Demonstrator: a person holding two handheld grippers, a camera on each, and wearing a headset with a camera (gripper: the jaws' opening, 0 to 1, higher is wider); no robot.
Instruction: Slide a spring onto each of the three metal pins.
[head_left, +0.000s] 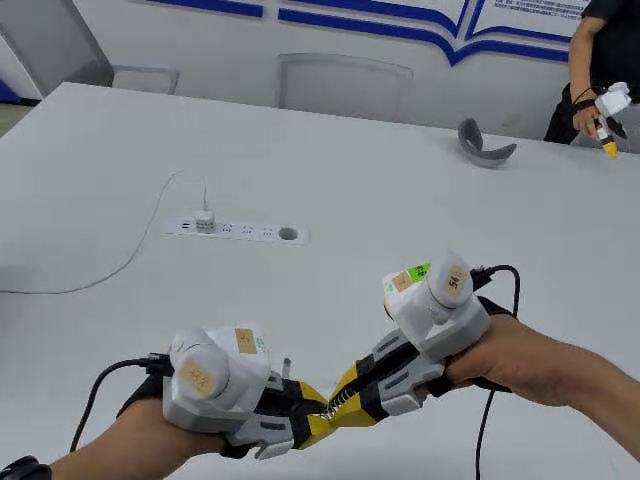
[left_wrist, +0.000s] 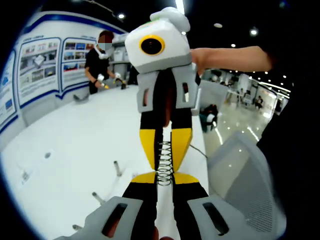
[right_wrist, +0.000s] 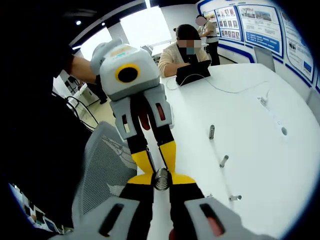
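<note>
Holds one spring (left_wrist: 164, 160) with left tongs (left_wrist: 165, 181) and right tongs (right_wrist: 161, 182), both clamped on it, tip to tip. Metal pins (right_wrist: 223, 161) on table (head_left: 400, 200) at 3 o'clock.

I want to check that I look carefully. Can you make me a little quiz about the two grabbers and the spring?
1. True or false: the spring is lying flat on the table.
2. In the right gripper view, how many metal pins are on the table? A) one B) three C) six
3. Fill in: in the head view, a white charger is plugged into the power ____.

Key
1. False: the left gripper and the right gripper hold it between them, tip to tip, off the table.
2. B.
3. strip: it is the power strip.
</note>
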